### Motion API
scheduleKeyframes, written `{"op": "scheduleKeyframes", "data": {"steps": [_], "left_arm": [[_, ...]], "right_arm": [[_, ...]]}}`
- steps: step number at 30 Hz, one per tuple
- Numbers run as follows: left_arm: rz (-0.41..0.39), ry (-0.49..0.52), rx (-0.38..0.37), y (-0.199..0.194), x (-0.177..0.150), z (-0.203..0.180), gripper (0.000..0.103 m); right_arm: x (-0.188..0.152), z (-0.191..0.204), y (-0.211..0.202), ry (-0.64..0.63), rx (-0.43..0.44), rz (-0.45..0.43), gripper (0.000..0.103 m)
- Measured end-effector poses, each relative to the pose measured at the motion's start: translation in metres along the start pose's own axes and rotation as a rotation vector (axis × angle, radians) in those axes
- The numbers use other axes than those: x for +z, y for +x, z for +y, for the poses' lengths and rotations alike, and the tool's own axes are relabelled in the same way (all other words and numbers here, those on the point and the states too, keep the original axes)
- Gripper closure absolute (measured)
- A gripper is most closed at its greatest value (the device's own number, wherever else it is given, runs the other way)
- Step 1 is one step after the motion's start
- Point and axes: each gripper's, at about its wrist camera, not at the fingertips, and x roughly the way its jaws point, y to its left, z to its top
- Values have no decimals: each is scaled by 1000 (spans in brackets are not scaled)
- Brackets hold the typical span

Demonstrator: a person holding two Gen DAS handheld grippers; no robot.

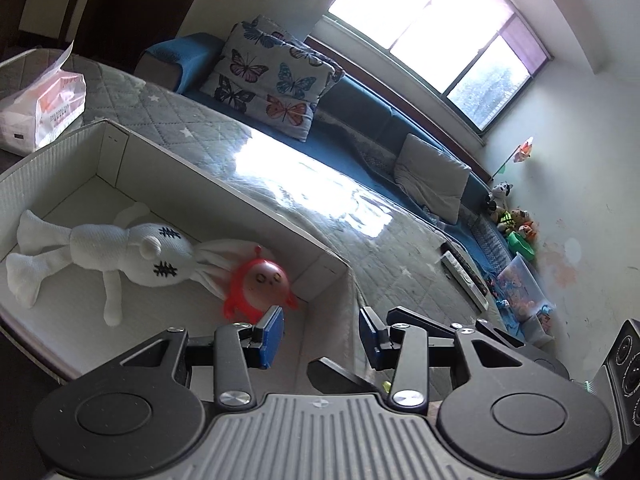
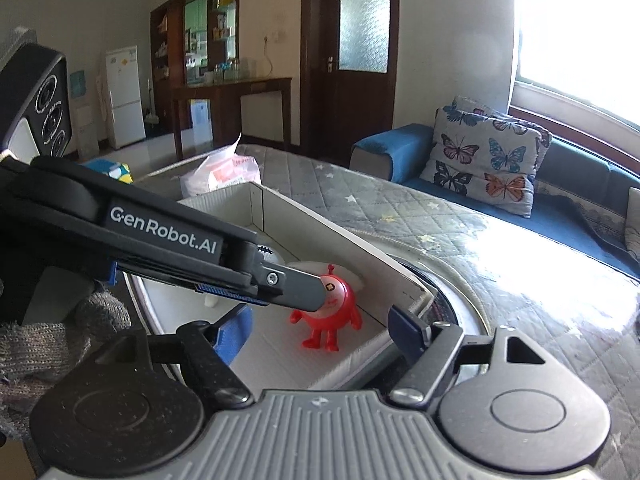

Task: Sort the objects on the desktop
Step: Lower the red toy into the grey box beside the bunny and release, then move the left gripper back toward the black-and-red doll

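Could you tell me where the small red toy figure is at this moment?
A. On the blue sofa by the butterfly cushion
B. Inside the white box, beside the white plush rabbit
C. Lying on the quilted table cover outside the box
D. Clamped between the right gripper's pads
B: the red toy figure lies on the floor of the white box, against the white plush rabbit, with no gripper pads on it.
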Motion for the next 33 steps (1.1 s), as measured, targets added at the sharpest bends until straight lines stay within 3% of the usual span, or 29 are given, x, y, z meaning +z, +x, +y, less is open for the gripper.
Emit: {"op": "scheduleKeyframes", "data": {"steps": [15,33], "left_arm": [[-14,128,-51,-25,-45,-58,59],[87,208,-82,-12,-100,-87,59]], "right_arm": [[-44,-6,-74,57,-60,-63,21],[-97,-16,-122,139,-164,-58,21]]}}
